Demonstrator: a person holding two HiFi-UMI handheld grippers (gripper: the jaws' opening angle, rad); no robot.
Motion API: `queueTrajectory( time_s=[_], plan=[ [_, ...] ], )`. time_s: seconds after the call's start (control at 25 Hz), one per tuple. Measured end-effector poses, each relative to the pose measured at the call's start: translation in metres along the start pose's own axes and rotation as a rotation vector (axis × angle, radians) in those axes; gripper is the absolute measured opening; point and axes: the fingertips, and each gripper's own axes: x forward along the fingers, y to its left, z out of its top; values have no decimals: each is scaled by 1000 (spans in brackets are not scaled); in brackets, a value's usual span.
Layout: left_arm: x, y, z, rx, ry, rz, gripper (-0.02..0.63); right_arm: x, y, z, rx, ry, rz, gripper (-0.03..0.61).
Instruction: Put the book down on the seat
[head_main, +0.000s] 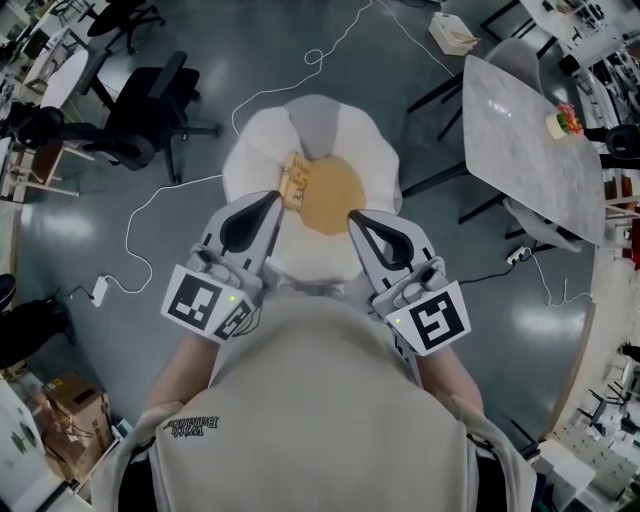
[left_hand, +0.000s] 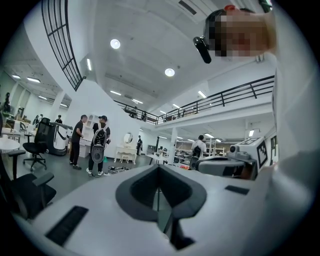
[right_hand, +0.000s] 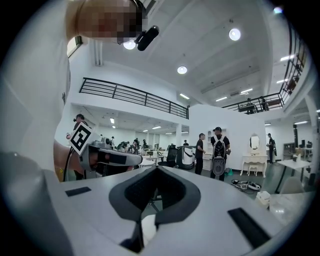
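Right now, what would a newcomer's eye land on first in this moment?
The fried-egg-shaped seat, white with an orange-yellow centre, fills the middle of the head view, a small tan object, possibly the book, lying at its centre's left edge. Just below, the left gripper and right gripper hover side by side, jaws together and empty. A marble-topped table stands at the right.

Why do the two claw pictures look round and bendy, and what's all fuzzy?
Left gripper view: a wide lens bends the balcony railing and leaves black corners; the ceiling lights glare. Right gripper view: same bending, and the close-up right claw looks soft. Head view: sharper, with shiny patches on the floor.
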Motion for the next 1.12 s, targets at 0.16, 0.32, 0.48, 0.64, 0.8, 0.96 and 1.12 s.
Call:
queueTrajectory(
  time_s=[0.16, 0.32, 0.48, 0.64, 0.8, 0.96, 1.12],
  plan=[
    [-2, 0, 0, 8, 1, 4, 9, -3, -2, 1, 2, -9, -10, 8],
    [-1, -1, 2, 4, -4, 11, 9, -7, -5, 0, 1, -10, -16, 8],
    [0, -6, -1, 13, 7, 2, 9, -9, -5, -4, -1, 7, -19, 8],
    [3, -7, 0, 10, 6, 5, 9, -9, -8, -2, -1, 7, -17, 8],
    [5, -11, 3, -1, -12, 12, 9, -14, -10, -5, 2, 22, -21, 8],
    [6, -14, 5, 0, -21, 10, 9, -16, -11, -6, 1, 25, -17, 9],
    [5, -16, 3, -5, -16, 18, 9, -18, -10, -7, 2, 25, -8, 8]
  ],
)
